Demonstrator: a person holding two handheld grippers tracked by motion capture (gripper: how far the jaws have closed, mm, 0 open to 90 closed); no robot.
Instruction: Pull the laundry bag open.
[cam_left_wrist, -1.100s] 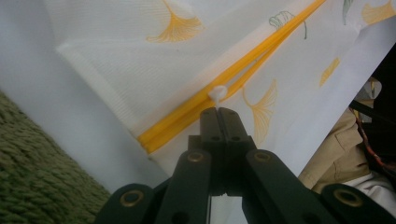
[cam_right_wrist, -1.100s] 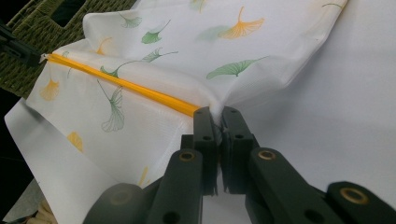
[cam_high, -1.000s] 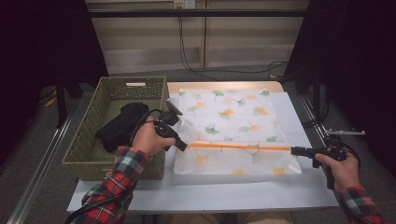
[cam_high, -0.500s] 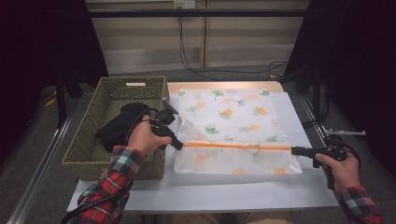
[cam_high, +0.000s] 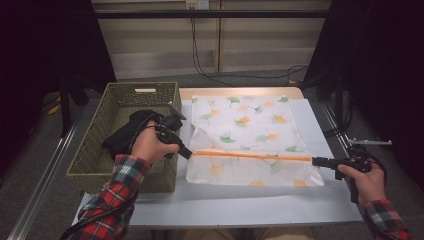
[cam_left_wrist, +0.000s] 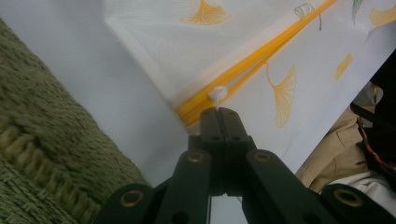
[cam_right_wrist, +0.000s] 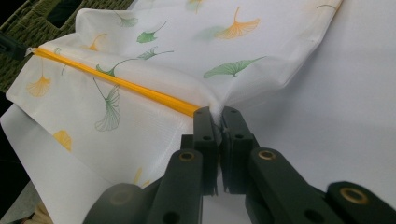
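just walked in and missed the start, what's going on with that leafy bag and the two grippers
A person is working the orange zipper of a white mesh bag printed with ginkgo leaves that lies on the white table. The left gripper is shut on the zipper's small white pull at the bag's left end, beside a green woven basket holding dark clothing. The right gripper pinches the bag's fabric at the zipper's other end, holding it taut.
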